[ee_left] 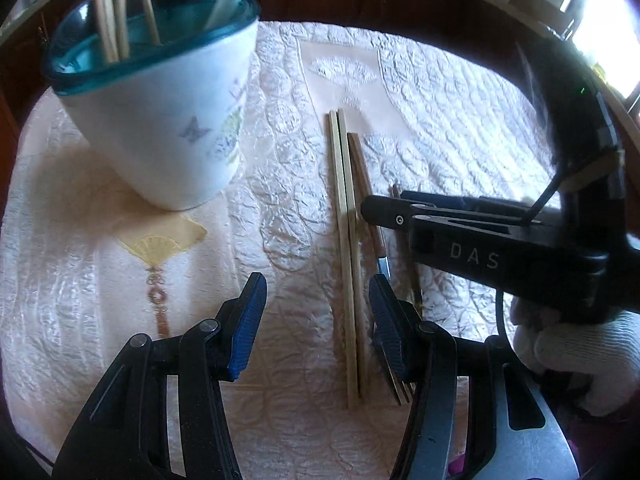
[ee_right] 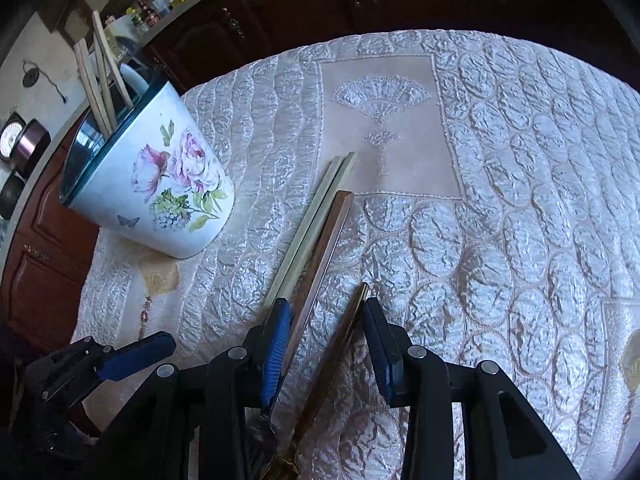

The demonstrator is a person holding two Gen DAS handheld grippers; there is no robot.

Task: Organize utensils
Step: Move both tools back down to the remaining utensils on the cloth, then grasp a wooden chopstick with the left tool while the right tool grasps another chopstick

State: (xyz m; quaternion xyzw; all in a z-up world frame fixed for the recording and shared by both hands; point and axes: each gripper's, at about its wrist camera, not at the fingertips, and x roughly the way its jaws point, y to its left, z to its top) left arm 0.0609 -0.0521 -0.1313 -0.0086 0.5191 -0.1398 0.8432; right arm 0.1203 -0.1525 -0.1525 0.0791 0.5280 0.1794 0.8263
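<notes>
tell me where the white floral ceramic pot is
The white floral ceramic pot stands on the quilted tablecloth, left of the pale bamboo chopsticks in both wrist views.

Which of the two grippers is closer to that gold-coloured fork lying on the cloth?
Right. The right gripper straddles the gold fork, its handle between the open jaws. The left gripper sits further left, over the bamboo chopsticks.

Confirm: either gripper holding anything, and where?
Nothing held. Left gripper open over cloth; right gripper open, straddling handles of gold fork and brown-handled utensil.

Window glare — fisheye-warped, dim edges
</notes>
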